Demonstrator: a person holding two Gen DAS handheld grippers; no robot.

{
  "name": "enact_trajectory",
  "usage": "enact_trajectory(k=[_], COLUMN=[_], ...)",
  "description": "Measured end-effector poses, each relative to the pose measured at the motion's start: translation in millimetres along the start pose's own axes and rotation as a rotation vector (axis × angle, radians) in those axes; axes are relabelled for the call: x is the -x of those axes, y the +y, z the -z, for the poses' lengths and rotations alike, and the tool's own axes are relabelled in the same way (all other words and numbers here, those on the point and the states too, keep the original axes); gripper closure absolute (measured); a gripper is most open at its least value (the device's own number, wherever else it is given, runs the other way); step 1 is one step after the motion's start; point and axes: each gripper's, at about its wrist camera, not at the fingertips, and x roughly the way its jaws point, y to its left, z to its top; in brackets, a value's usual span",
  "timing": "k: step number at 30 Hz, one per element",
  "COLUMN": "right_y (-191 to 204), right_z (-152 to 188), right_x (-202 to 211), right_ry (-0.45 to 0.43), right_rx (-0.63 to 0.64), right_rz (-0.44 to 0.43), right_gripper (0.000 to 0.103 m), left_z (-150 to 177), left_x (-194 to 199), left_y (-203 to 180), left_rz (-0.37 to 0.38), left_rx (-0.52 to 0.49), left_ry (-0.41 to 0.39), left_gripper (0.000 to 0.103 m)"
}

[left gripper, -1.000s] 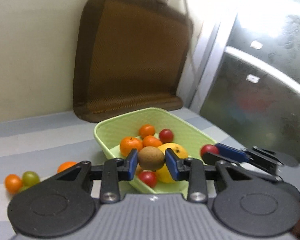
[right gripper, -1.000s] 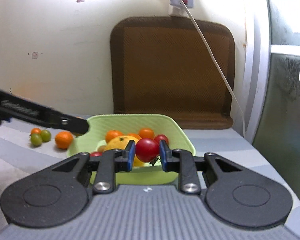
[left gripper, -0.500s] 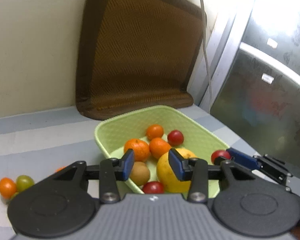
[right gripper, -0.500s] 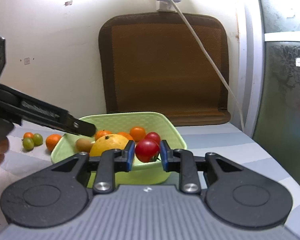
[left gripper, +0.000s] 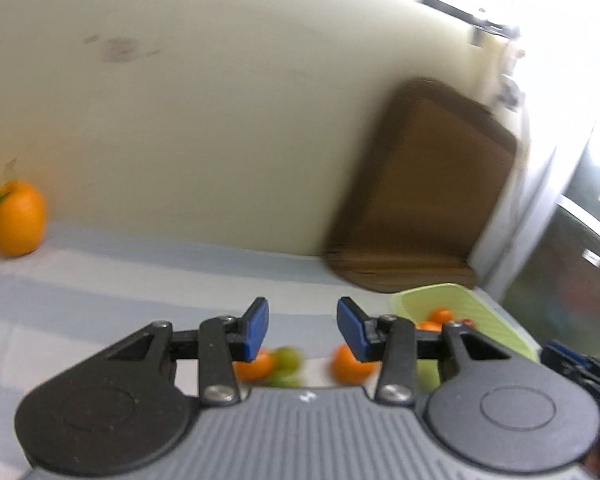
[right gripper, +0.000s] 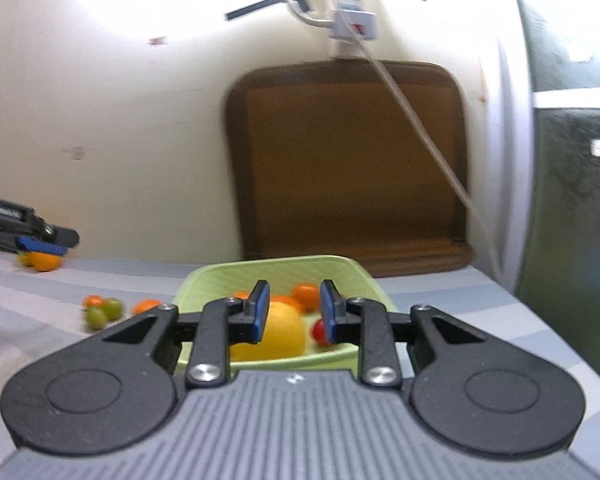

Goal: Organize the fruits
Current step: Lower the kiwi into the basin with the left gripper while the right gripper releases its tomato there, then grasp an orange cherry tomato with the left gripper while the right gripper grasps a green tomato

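Note:
A light green basket (right gripper: 332,270) holds a big yellow-orange fruit (right gripper: 277,332), small oranges (right gripper: 306,292) and a red tomato (right gripper: 319,330). My right gripper (right gripper: 293,314) is open and empty just above its near rim. My left gripper (left gripper: 303,330) is open and empty, raised over the striped table to the left of the basket (left gripper: 466,306). Below it lie loose fruits: a small orange (left gripper: 350,364), green tomatoes (left gripper: 287,360) and another small orange (left gripper: 255,364). They also show in the right wrist view (right gripper: 103,310), with the left gripper's fingertips (right gripper: 43,242) at far left.
A brown mat (right gripper: 348,168) leans on the wall behind the basket. A white cable (right gripper: 420,128) hangs from a wall socket. A large orange (left gripper: 17,220) with a leaf sits at the table's far left by the wall. A dark glass door (right gripper: 576,208) stands at right.
Both grippers let go of their fruit into the basket: the left dropped the kiwi, the right the red tomato. The left gripper has swung left away from the basket, toward the loose fruits.

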Motion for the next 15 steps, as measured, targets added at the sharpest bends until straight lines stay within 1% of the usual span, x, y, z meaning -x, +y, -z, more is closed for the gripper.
enact_trajectory(k=[2, 6, 9, 13, 14, 15], right_y=[14, 47, 76, 109, 116, 122], right_z=[-2, -2, 0, 0, 2, 3], right_x=[-2, -18, -37, -73, -81, -91], right_ry=[0.009, 0.067, 0.132, 0.22, 0.243, 0.263], right_rx=[0.017, 0.063, 0.109, 0.129, 0.132, 0.132], right_rz=[-0.05, -0.156, -0.247, -0.35, -0.368, -0.381], right_gripper=[0.073, 0.073, 0.073, 0.072, 0.069, 0.056], left_z=[5, 15, 15, 12, 11, 12], left_x=[1, -7, -23, -40, -42, -43], left_y=[13, 20, 26, 33, 34, 35], left_rz=[-0.02, -0.042, -0.016, 0.04, 0.045, 0.047], left_rx=[0.013, -0.019, 0.015, 0.078, 0.085, 0.092], left_ry=[0.01, 0.048, 0.085, 0.11, 0.112, 0.11], left_gripper=[0.064, 0.064, 0.061, 0.06, 0.059, 0.059])
